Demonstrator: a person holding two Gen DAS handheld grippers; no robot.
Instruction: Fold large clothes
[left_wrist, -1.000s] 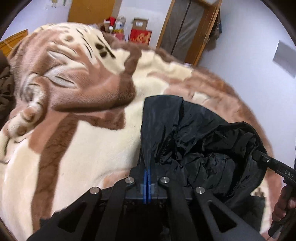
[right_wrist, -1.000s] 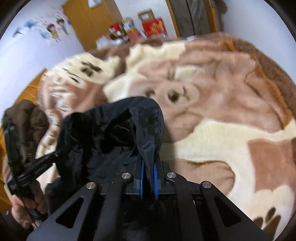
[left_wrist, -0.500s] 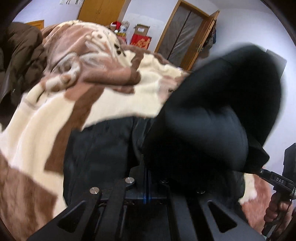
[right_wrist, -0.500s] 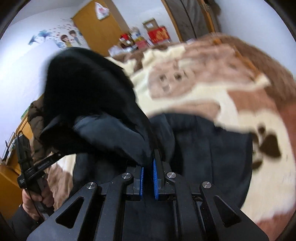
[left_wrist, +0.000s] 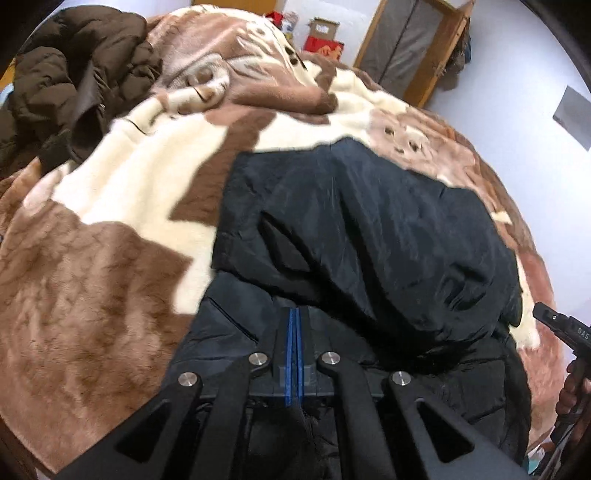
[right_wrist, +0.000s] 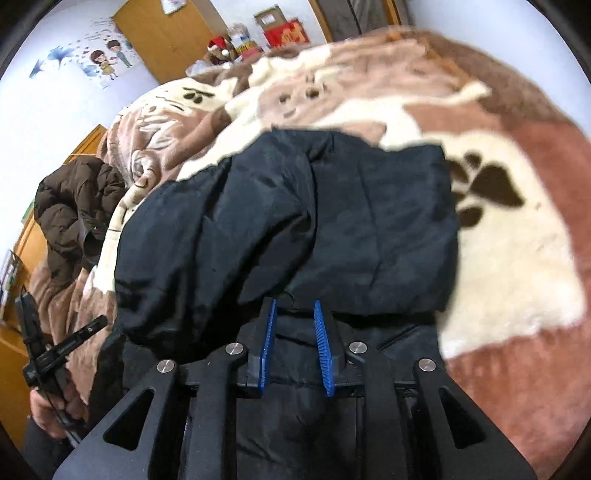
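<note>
A black jacket (right_wrist: 332, 221) lies folded over on the bed's blanket (right_wrist: 517, 258). Right gripper (right_wrist: 295, 314) fingers are opening, letting go; left gripper (left_wrist: 295, 314) fingers are pressed together, seemingly pinching cloth. Release gently, then smooth the fold.

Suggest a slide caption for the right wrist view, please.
Right gripper opening over the folded black jacket on the patterned blanket.

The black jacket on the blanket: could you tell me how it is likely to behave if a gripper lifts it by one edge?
The black jacket would probably sag and unfold, since it lies in soft creases over itself. Its smooth, faintly shiny shell suggests it may slip from a light pinch. It looks padded, so likely bulky yet fairly light, and the plush blanket may drag on it.
</note>
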